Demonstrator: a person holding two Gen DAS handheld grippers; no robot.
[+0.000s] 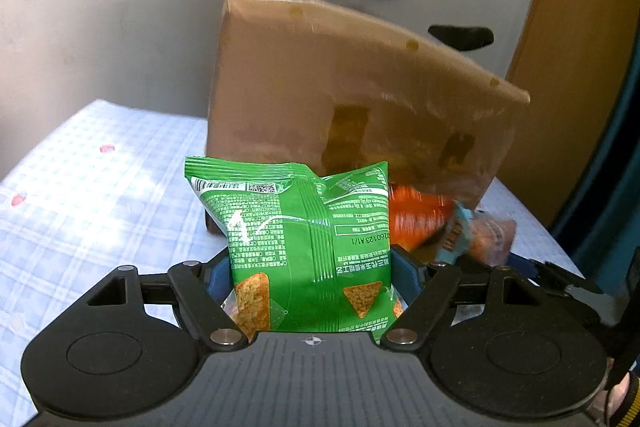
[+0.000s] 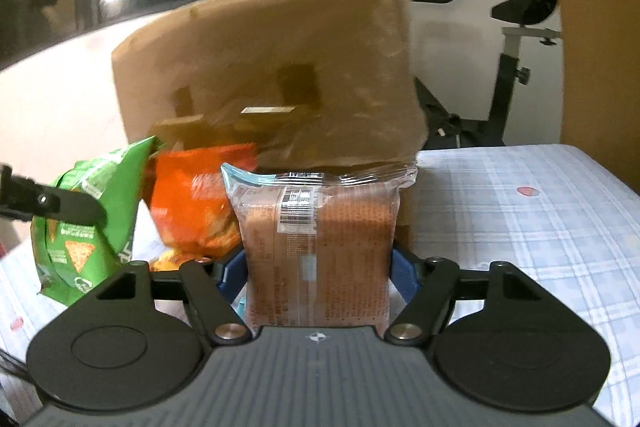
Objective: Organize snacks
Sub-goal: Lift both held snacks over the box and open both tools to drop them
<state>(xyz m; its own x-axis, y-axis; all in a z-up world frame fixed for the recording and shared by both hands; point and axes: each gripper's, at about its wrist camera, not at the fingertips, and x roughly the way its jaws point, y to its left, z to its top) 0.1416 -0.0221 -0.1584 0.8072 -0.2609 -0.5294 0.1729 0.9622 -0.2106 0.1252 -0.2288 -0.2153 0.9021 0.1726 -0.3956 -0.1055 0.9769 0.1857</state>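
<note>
Between my left gripper's [image 1: 312, 267] blue pads sits a shiny green foil chip bag [image 1: 304, 247], clamped around its lower half. My right gripper [image 2: 318, 267] is likewise closed on a clear-wrapped brown snack pack [image 2: 320, 247]. Both hang above the blue checked tablecloth [image 2: 540, 227], just before the tall brown cardboard box [image 2: 272, 75]. An orange bag [image 2: 196, 203] sits between them. Worry: slick puffy foil could squirt out, or the bags bump.

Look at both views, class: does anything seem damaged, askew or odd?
The cardboard box behind the snacks looks worn: dark patches and torn surface on its front, and it appears tilted. The green bag and the brown packet look intact.
</note>
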